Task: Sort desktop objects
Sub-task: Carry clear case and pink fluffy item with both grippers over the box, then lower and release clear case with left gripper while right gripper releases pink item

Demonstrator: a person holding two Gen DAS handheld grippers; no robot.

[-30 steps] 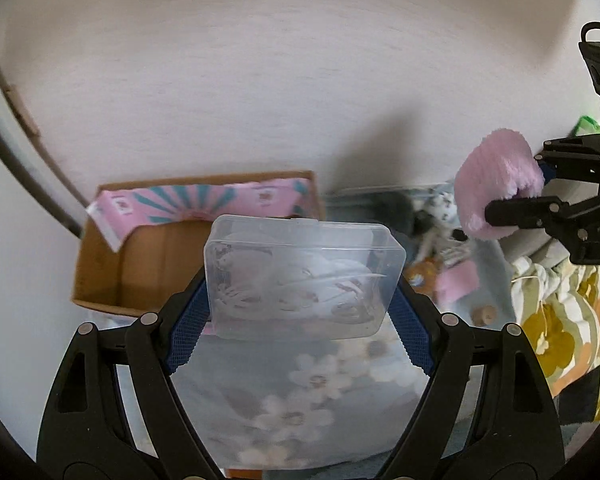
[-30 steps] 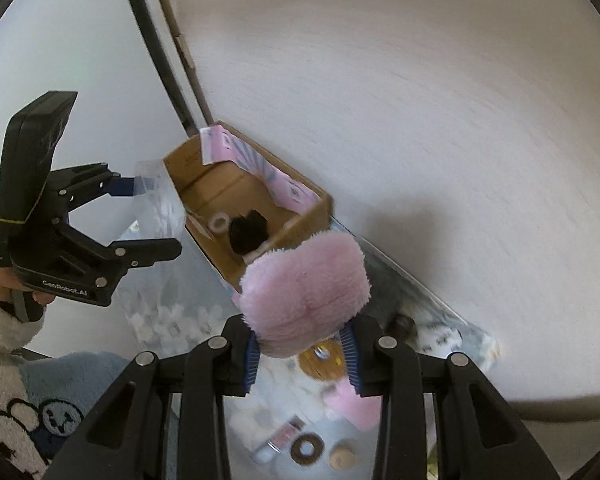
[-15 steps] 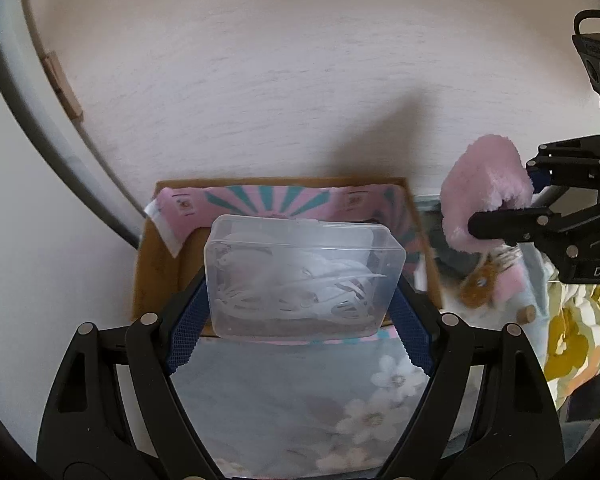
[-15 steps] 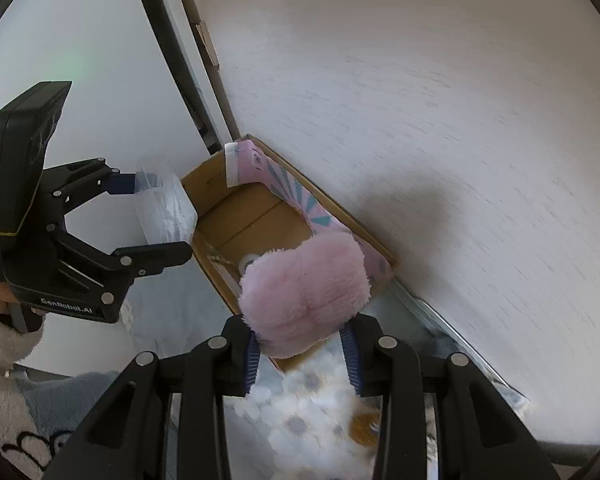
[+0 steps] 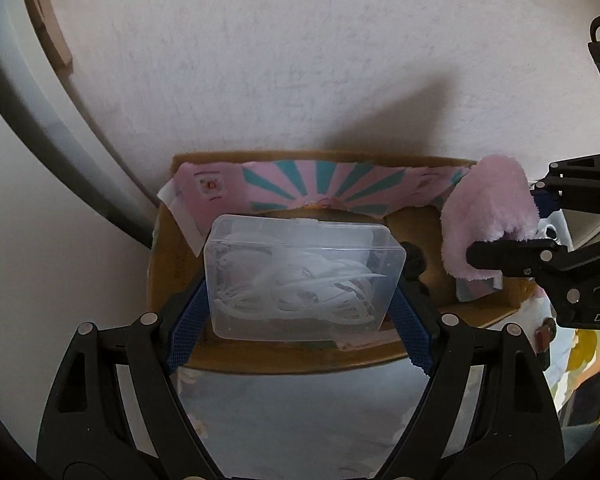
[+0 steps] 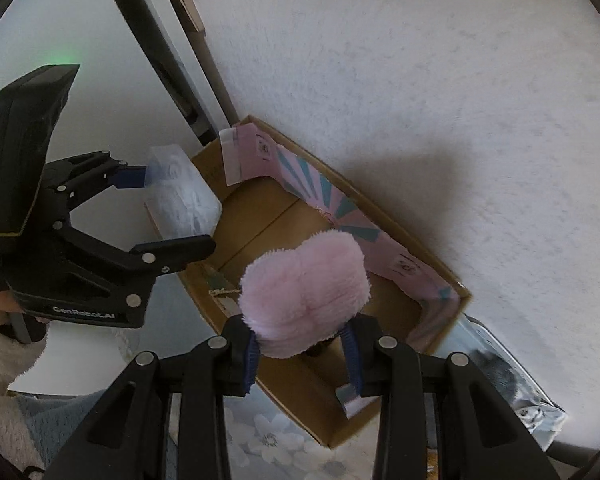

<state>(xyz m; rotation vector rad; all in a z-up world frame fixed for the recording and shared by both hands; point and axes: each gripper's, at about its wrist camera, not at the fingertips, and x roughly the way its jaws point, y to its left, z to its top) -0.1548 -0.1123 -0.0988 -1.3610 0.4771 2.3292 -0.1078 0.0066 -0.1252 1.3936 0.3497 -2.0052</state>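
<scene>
My left gripper is shut on a clear plastic box filled with white cable, held over the left part of an open cardboard box. My right gripper is shut on a fluffy pink plush, hanging above the same cardboard box. From the left wrist view the pink plush and the right gripper sit at the box's right end. From the right wrist view the left gripper with the clear box is at the carton's left corner. A dark object lies inside the carton, mostly hidden.
The carton has pink flaps with teal rays and stands against a white textured wall. A floral cloth covers the table in front. A grey patterned pouch lies right of the carton. A person's fuzzy white sleeve holds the left gripper.
Both grippers have travelled left and down to above the cardboard box, each still gripping its object. The clutter of small items on the cloth has slid out of view.
</scene>
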